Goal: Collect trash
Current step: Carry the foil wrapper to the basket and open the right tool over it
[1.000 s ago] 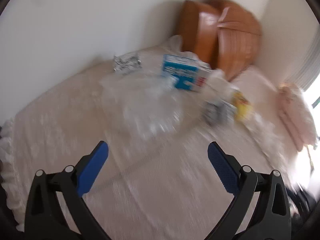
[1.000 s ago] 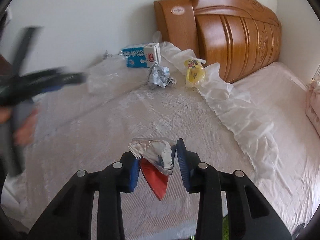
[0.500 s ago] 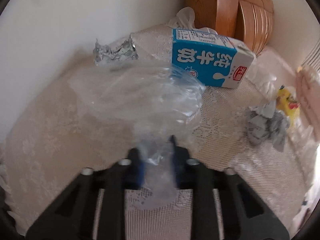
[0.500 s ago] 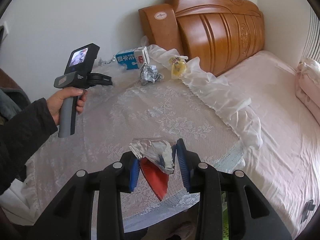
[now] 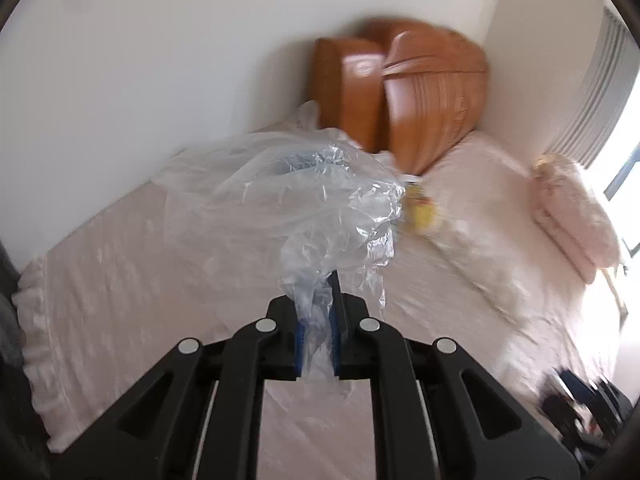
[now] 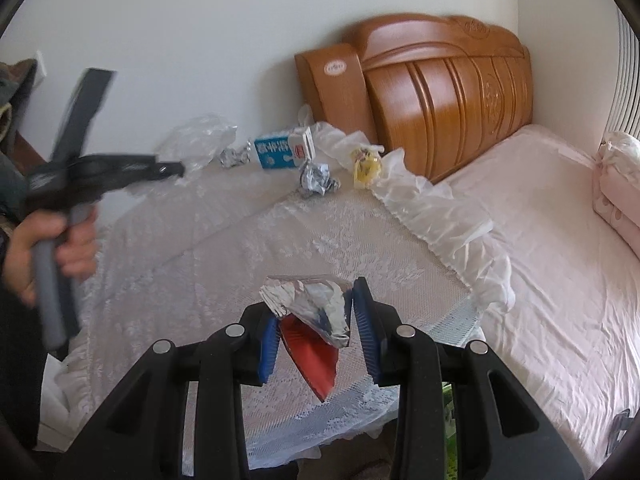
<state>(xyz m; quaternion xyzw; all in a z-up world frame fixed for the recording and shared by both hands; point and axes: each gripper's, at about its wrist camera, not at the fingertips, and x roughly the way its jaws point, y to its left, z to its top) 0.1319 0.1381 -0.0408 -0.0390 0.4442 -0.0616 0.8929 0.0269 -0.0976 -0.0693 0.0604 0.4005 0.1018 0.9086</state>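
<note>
- Your left gripper (image 5: pixel 317 322) has just snapped shut on the clear plastic bag (image 5: pixel 296 196) — a second ago its jaws stood wide over it; now the blue pads pinch a gathered neck of film, and the bag balloons up in front of the camera, seemingly lifted off the bed cover (image 5: pixel 132 280). That piece looks collected.
- Your right gripper (image 6: pixel 316 338) is unchanged: jaws narrow, clamped on the crumpled foil-and-red wrapper (image 6: pixel 316 320), held above the near edge of the lace cover (image 6: pixel 224 248).
- From the right view your left hand (image 6: pixel 52 248) shows blurred at the cover's left edge, the bag trailing from the tool's tip.
- Further back, toward the far corner by the headboard (image 6: pixel 440 92), trash remains: a foil ball (image 6: pixel 318 178), a smaller foil scrap (image 6: pixel 232 157), the blue-and-white milk carton (image 6: pixel 282 152) and a yellow wrapper (image 6: pixel 365 166) beside the frilled edge.
- Both tools are full — you will likely need to drop these off before going back.
</note>
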